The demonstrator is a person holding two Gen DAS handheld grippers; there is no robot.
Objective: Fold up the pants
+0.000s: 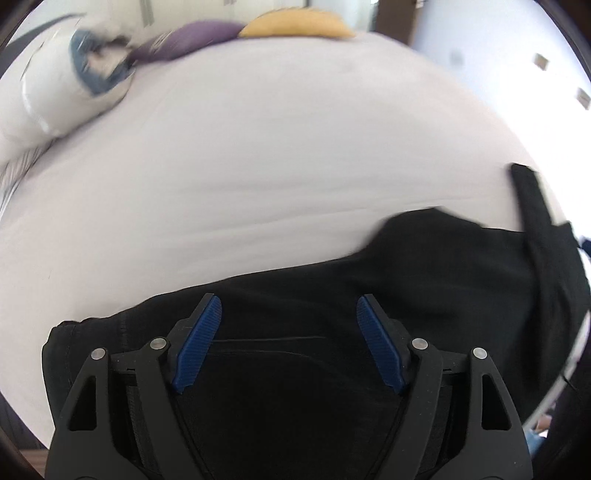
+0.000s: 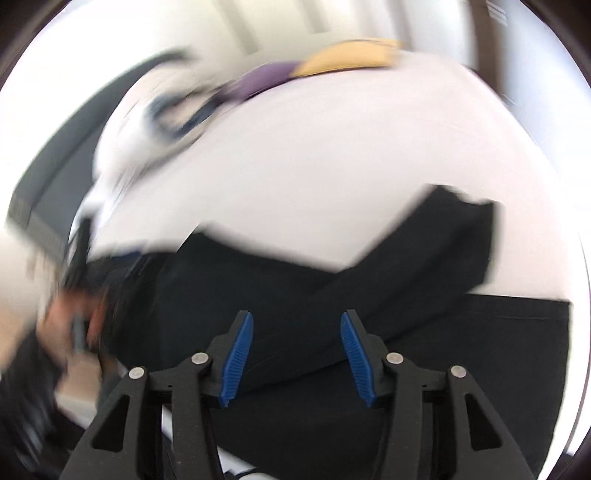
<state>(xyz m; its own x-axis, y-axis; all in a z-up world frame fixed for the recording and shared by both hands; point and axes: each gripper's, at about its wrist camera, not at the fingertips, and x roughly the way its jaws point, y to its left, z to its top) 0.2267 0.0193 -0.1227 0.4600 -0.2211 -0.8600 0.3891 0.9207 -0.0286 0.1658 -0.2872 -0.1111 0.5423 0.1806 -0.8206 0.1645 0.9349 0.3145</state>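
Black pants sprawl along the near edge of a white bed, long axis crosswise to both grippers. Left gripper and right gripper hover above them, fingers spread and empty; one leg, blurred, apparently lies folded across.

The black fabric pants lie on the white-sheeted bed, along its near edge. Beyond the pants, at the far end of the bed, a yellow cushion sits with a purple cushion touching it on its left. Left of the purple cushion lies a white pillow with a blue round print. In the right wrist view one pant leg lies folded across the rest of the pants, angling toward the far right of the bed.
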